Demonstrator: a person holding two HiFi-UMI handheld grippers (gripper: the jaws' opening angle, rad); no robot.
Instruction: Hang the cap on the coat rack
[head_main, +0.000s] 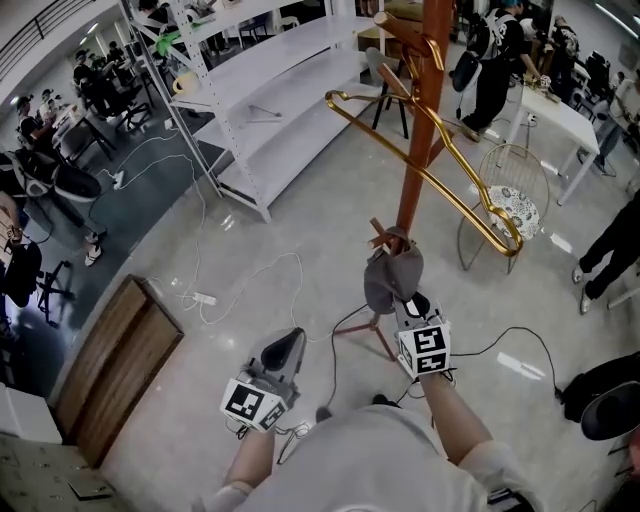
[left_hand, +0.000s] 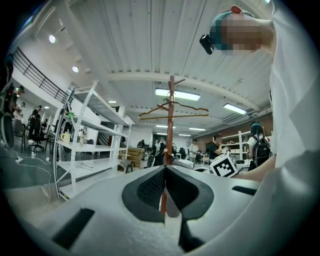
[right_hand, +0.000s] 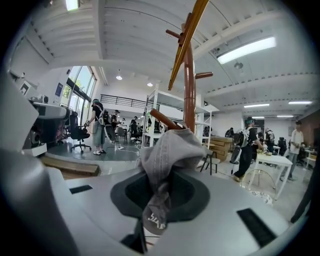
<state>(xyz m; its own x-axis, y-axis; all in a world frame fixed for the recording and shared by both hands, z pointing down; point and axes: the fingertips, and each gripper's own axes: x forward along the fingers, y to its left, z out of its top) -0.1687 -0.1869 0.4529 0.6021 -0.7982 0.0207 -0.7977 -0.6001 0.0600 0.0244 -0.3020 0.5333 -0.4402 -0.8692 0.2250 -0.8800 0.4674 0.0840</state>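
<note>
Glossy floor (head_main: 330, 200) spreads across a busy open workroom, with a white metal shelving unit (head_main: 280, 90) standing to the left. Near it rises a brown wooden coat rack (head_main: 418, 150), seen ahead in both gripper views (left_hand: 171, 125) (right_hand: 189, 85). A gold wire hanger (head_main: 430, 175) hangs tilted from an upper peg. Lower down, a grey cap (head_main: 392, 275) sits against a short low peg of the rack, its crown bunched up at the peg's tip; whether it rests over the peg cannot be told. The right gripper (head_main: 408, 300) has its fingers pinched on the cap's fabric, which droops between them in the right gripper view (right_hand: 167, 160). The left gripper (head_main: 290, 340) is held back and to the left, well apart from the rack, its fingers (left_hand: 150, 187) pressed together on nothing.
</note>
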